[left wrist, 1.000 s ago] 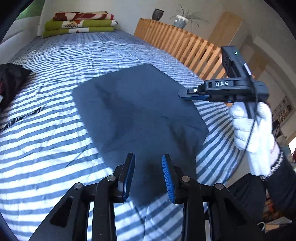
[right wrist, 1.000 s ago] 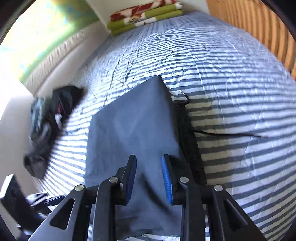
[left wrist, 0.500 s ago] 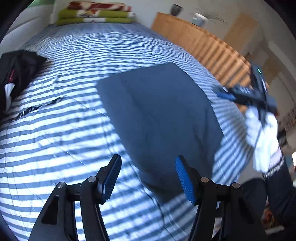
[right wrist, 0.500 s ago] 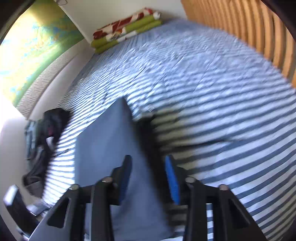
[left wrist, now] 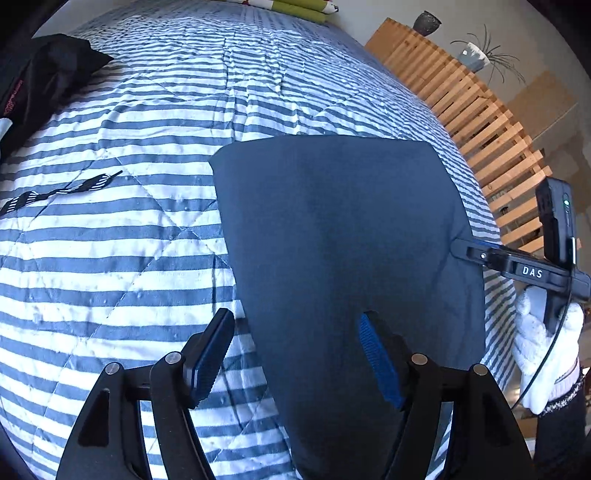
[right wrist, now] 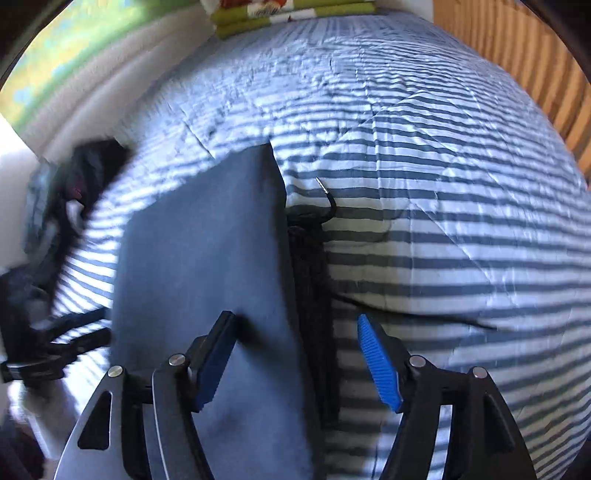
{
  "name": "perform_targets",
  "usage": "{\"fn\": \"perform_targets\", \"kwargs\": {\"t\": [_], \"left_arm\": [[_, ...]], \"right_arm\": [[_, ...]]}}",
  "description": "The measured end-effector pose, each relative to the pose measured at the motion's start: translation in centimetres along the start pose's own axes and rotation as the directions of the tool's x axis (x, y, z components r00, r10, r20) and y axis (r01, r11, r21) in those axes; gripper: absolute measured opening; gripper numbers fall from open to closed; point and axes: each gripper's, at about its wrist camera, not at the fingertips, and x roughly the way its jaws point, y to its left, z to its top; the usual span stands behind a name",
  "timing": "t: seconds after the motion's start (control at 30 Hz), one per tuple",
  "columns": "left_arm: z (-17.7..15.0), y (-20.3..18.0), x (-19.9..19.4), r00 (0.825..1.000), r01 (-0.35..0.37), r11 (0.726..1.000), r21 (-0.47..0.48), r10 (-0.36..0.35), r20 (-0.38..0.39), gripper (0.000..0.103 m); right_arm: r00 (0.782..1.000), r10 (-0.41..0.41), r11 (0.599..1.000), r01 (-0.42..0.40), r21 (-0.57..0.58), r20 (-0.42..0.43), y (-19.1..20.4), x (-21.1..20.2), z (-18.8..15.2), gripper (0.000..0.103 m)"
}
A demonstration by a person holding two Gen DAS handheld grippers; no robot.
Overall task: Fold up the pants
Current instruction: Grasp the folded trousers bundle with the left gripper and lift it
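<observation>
The dark blue pants [left wrist: 340, 240] lie folded into a flat rectangle on the striped bed cover [left wrist: 110, 258]. My left gripper [left wrist: 295, 354] hangs over their near left edge, jaws opening, and the pads press on nothing. My right gripper [right wrist: 295, 358] is over the right edge, where the dark waistband [right wrist: 310, 277] and a black drawstring [right wrist: 327, 199] show. Its jaws are opening too, with the edge below the gap. In the left wrist view the right gripper [left wrist: 456, 249], held by a white-gloved hand [left wrist: 543, 343], touches the pants' right side.
A black heap of clothes [left wrist: 40, 81] lies at the bed's far left, with a striped cord [left wrist: 59, 192] near it. A wooden slatted rail [left wrist: 480, 122] runs along the right side, a plant pot [left wrist: 472, 61] behind it. Folded blankets [right wrist: 291, 14] sit at the head.
Both grippers have opened wide. The left one slid left and down to the pants' left edge. The right one dropped to the right edge by the waistband.
</observation>
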Motion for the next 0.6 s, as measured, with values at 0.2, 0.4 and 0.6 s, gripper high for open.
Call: {"fn": "perform_targets", "kwargs": {"t": [0.2, 0.4, 0.6], "left_arm": [[0.8, 0.7, 1.5, 0.999, 0.041, 0.999, -0.025, -0.042, -0.019, 0.072], [1.6, 0.4, 2.6, 0.998, 0.067, 0.998, -0.005, -0.067, -0.006, 0.072], [1.9, -0.9, 3.3, 0.999, 0.052, 0.998, 0.037, -0.051, -0.004, 0.050]], "right_arm": [[0.994, 0.091, 0.995, -0.089, 0.034, -0.053, -2.0, 1.7, 1.1, 0.088], [0.972, 0.220, 0.975, -0.216, 0.060, -0.081, -2.8, 3.4, 1.2, 0.088], [0.987, 0.122, 0.989, -0.129, -0.066, -0.100, 0.6, 3.7, 1.4, 0.068]]}}
